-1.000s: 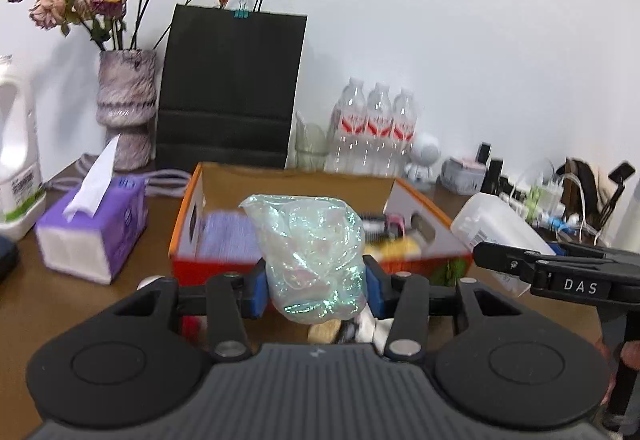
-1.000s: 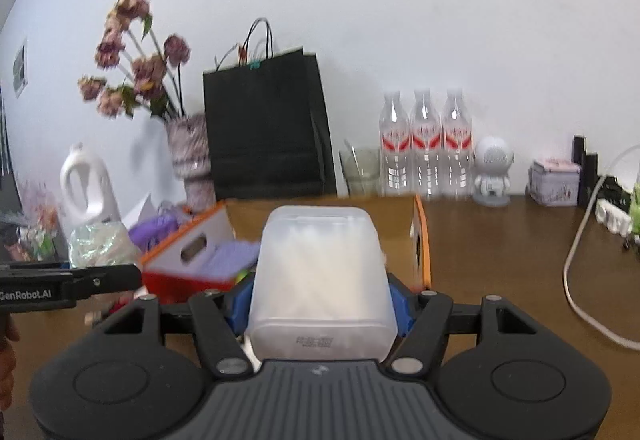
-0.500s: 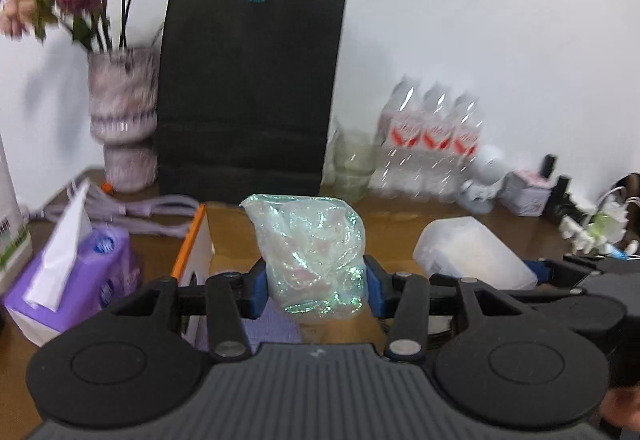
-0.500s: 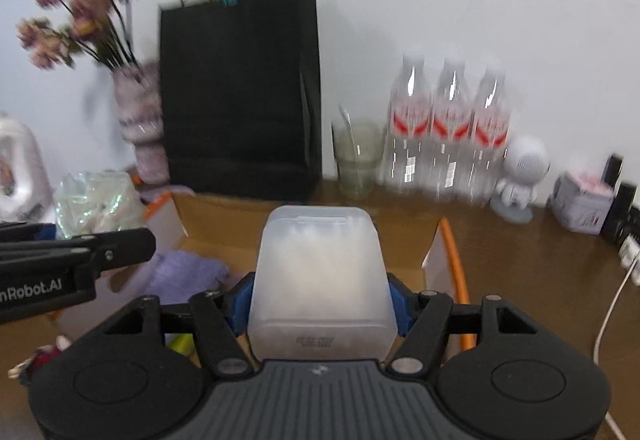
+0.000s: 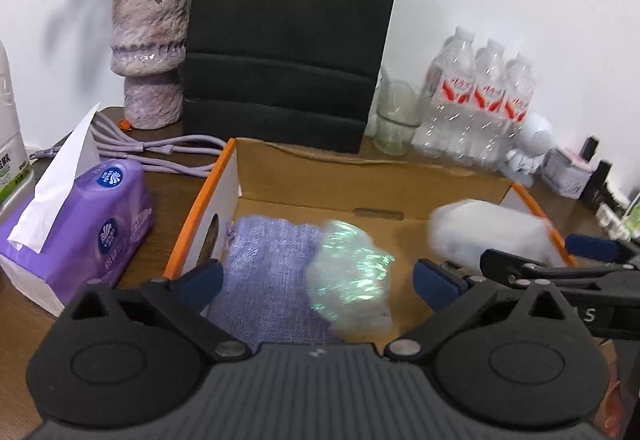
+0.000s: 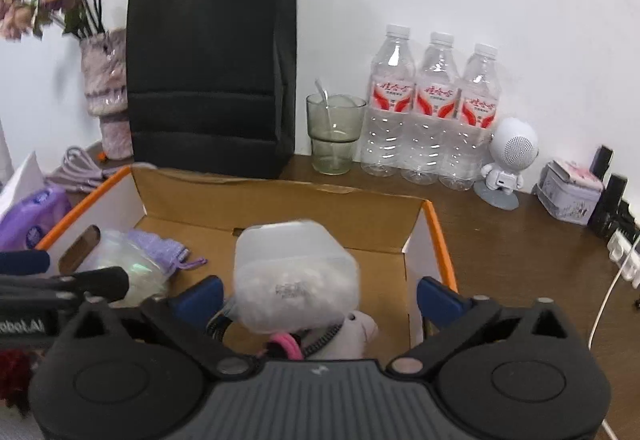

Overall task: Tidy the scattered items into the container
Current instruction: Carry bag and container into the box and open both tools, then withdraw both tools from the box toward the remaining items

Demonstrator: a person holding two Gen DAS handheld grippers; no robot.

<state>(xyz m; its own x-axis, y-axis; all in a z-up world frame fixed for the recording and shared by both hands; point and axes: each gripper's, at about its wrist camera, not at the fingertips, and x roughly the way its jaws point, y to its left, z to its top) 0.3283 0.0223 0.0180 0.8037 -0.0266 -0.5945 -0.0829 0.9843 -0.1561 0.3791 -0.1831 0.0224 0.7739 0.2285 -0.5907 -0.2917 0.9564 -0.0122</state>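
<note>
Dropping both loads at once: the left gripper [image 5: 316, 282] and right gripper [image 6: 318, 294] have just sprung their fingers wide, so the iridescent bag [image 5: 350, 276] and plastic tub [image 6: 296, 282] fall free into the cardboard box [image 5: 360, 175].

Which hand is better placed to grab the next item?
Right, likely. Left tongs and right tongs just opened, bag and tub loose between them; only the right has a pink band and pale toy beneath it.

Rt tongs [image 6: 318, 290] wide apart, just opened, translucent tub [image 6: 294, 276] loose btwn, over cardboard box [image 6: 280, 207].
</note>
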